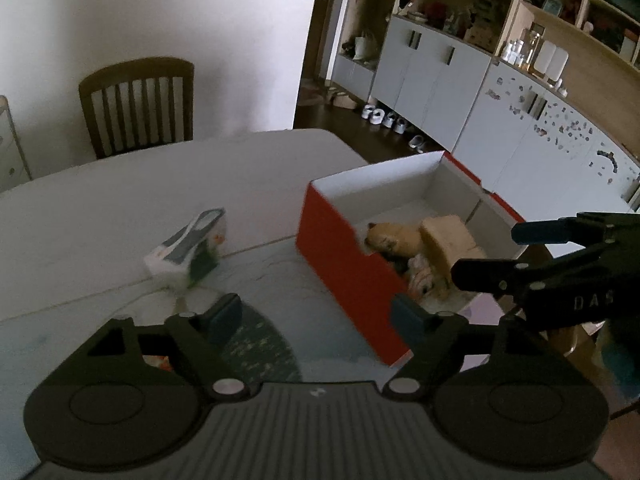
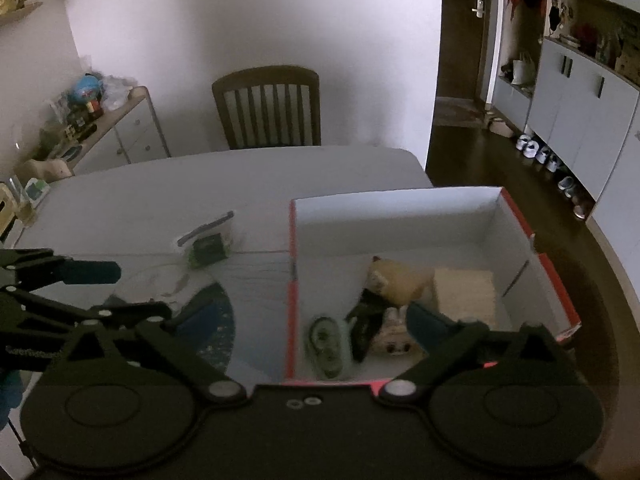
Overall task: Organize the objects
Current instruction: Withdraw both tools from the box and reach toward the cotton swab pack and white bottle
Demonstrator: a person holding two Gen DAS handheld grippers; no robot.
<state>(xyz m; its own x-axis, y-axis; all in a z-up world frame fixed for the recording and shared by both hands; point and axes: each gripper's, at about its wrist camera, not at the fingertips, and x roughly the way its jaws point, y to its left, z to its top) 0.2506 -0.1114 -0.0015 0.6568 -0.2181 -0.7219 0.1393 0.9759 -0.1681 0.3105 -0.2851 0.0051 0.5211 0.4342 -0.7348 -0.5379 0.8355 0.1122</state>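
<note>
A red box (image 1: 340,256) with a white inside stands on the table's right part; it also shows in the right wrist view (image 2: 291,300). In it lie a tan plush toy (image 2: 400,280), a beige sponge block (image 2: 464,294), a greenish tape dispenser (image 2: 326,346) and a dark object (image 2: 366,320). A small white and green carton (image 1: 188,248) lies on the table left of the box, also in the right wrist view (image 2: 208,240). My left gripper (image 1: 316,312) is open and empty, above the table before the box. My right gripper (image 2: 304,320) is open and empty over the box's near edge.
A wooden chair (image 2: 268,108) stands behind the white table (image 1: 160,184). A dark round mat (image 1: 256,344) lies under my left gripper. A low drawer unit with clutter (image 2: 120,128) is at the far left. Cabinets (image 1: 440,76) and shoes line the right wall.
</note>
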